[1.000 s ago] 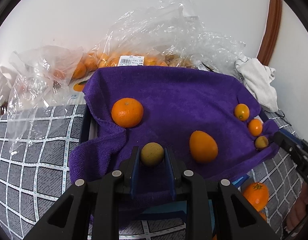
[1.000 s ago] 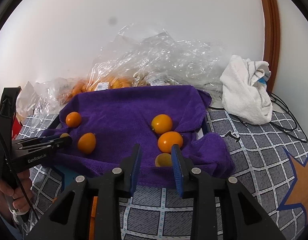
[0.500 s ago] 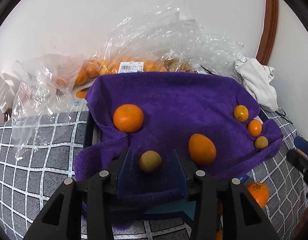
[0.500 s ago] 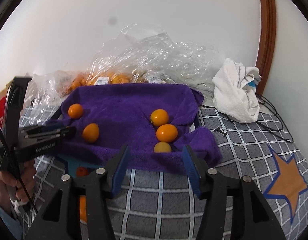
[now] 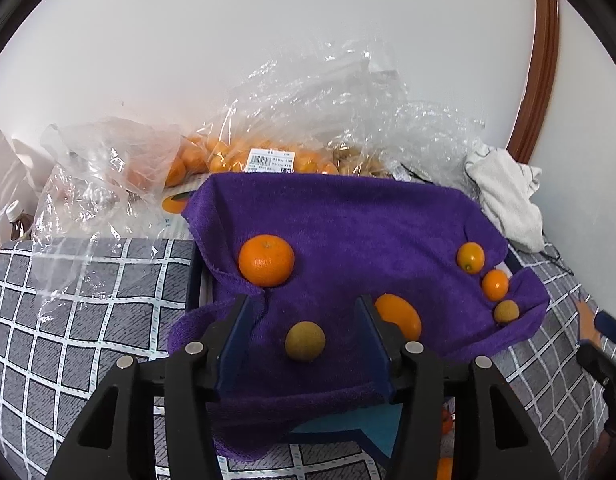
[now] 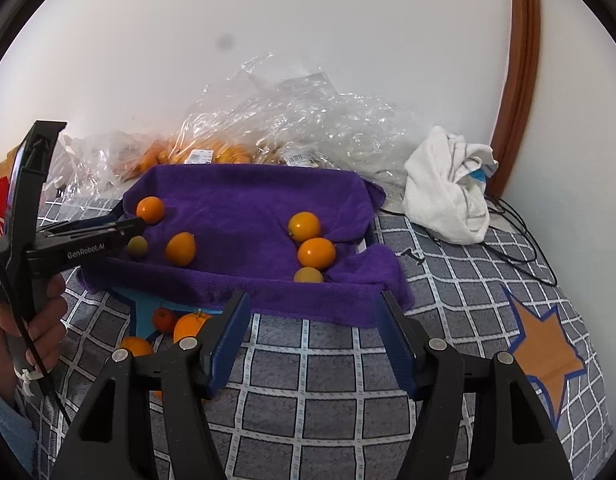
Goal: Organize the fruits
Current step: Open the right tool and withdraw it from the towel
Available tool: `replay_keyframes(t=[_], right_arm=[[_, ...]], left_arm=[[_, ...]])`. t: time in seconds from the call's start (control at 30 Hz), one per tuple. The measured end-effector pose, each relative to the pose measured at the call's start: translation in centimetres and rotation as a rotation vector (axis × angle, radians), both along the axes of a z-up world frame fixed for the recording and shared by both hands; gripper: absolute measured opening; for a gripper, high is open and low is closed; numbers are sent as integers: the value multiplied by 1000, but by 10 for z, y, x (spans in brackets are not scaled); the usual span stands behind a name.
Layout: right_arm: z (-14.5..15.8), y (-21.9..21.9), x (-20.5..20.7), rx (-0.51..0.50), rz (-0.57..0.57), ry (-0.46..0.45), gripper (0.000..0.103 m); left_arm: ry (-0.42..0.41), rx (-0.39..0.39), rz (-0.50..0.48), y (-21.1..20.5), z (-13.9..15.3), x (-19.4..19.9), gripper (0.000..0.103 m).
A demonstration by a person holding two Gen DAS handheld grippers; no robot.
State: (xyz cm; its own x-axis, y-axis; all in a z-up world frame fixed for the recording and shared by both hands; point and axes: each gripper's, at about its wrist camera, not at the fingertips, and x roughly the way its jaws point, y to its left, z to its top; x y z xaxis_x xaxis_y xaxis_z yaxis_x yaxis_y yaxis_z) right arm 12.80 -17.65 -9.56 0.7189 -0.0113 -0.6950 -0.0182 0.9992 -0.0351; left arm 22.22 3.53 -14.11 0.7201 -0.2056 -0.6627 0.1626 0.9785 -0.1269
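Left gripper [image 5: 304, 336]: its jaws are standing wide apart, holding nothing; the brownish-green fruit [image 5: 305, 341] is lying on the towel between the blue pads, touching neither.
Right gripper [image 6: 312, 334]: its jaws are gaping wide over the checked bedcover [image 6: 331, 384], just short of the towel's near edge, gripping nothing.
Purple towel [image 5: 367, 224]: it is draping over a tray and carrying the sorted fruit.
Mandarin [image 5: 266, 259]: it is sitting at 11 o'clock from the brownish-green fruit, near the towel's left fold.
Oval orange fruit [image 5: 399, 316]: it is lying at 2 o'clock from the brownish-green fruit, partly hidden by the left gripper's right finger.
Right-edge row: two small orange fruits [image 5: 470, 257] [image 5: 495, 284] and a small tan fruit [image 5: 506, 311] are lining up close together, running toward 5 o'clock.
Loose fruit [image 6: 190, 325]: several orange pieces are lying on the bedcover at 7 o'clock from the towel in the right wrist view.
Plastic bags [image 5: 319, 120]: they are lying crumpled at 12 o'clock behind the towel, holding more oranges.
White cloth [image 6: 447, 188]: it is lying bunched at 2 o'clock.
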Motion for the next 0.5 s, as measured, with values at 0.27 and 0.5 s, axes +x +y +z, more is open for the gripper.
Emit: replay_keyframes(t=[0.27,0.5], right_arm=[[-3,-4,-7,31,-12,14,64],[-11,2,-10,67,14,66,64]], left_arm=[[-35,-24,8,3,2,-4,51],[-59,-14,7,2,-1,-9,51]])
